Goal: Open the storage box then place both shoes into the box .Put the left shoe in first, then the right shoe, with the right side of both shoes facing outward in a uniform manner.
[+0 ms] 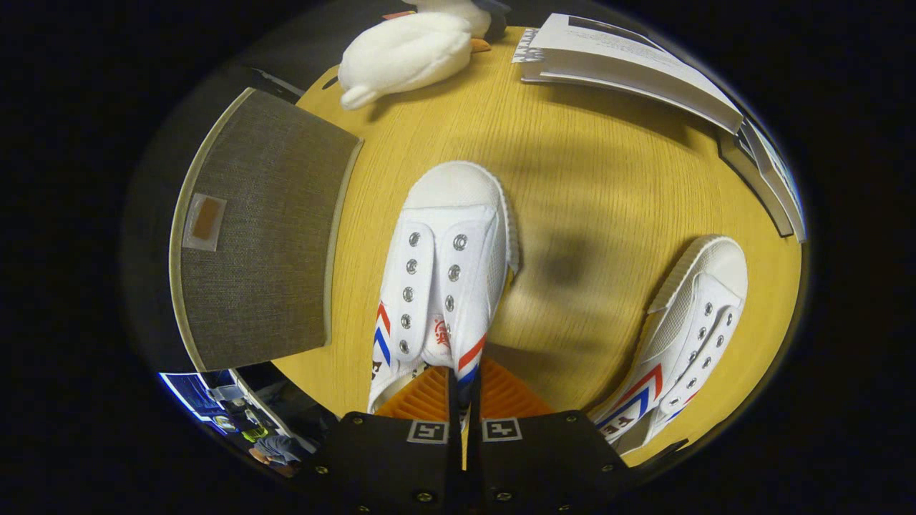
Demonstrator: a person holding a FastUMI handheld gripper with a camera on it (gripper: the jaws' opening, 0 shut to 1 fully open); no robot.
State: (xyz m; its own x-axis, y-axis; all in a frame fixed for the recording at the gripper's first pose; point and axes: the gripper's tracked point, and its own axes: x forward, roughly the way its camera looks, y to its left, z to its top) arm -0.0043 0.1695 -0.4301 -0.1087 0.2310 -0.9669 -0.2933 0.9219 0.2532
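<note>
Fingers point(465, 390) of the gripper are pressed nearly together, pinching the side wall of a white canvas shoe point(440, 279) near its heel opening. This shoe has red and blue chevron stripes and metal eyelets without laces, and its toe points away from the fingers. It seems to be lifted slightly above the wooden counter point(572, 179), though the fisheye view makes that hard to confirm. A second matching shoe point(680, 336) lies on the counter well to the right, toe also pointing away. Left of the held shoe sits a grey fabric storage box point(265, 229) with its lid closed. Beyond the shoes lie a white plush toy point(404, 54) and a stack of papers point(630, 61).
</note>
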